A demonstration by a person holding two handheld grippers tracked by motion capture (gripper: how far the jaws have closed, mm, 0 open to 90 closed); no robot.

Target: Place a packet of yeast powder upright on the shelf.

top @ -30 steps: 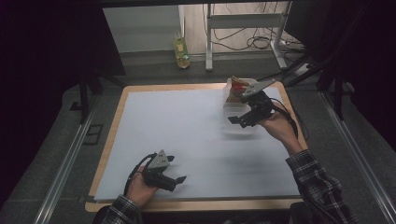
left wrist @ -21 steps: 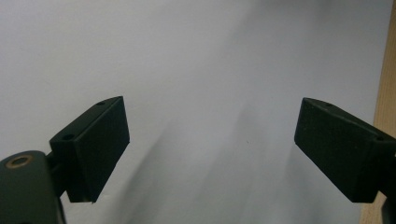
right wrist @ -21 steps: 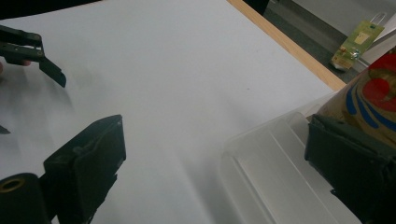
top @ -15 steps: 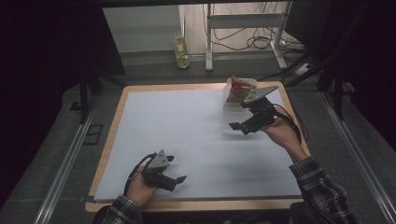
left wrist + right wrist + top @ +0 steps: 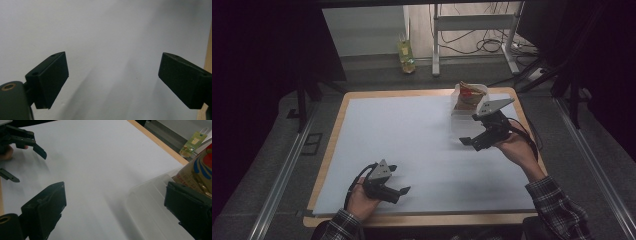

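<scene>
A clear plastic container (image 5: 460, 121) stands on the white sheet at the far right of the table, with a brown and red snack bag (image 5: 468, 94) in its far end. My right gripper (image 5: 469, 130) hovers at the container's near right side, jaws open and holding nothing. In the right gripper view the container (image 5: 150, 202) lies between the open jaws of the right gripper (image 5: 116, 195), and the bag (image 5: 197, 175) is behind the right jaw. My left gripper (image 5: 400, 178) rests open on the sheet near the front left. The left gripper (image 5: 113, 67) has bare sheet between its jaws.
The white sheet (image 5: 402, 135) covers most of the wooden table (image 5: 334, 130). A yellow-green packet (image 5: 406, 52) lies on the floor beyond the far edge. Metal table legs and cables (image 5: 472, 40) stand behind. The left gripper (image 5: 22, 147) appears far off in the right gripper view.
My right gripper has drifted a little toward the person, alongside the container. The left gripper has stayed put.
</scene>
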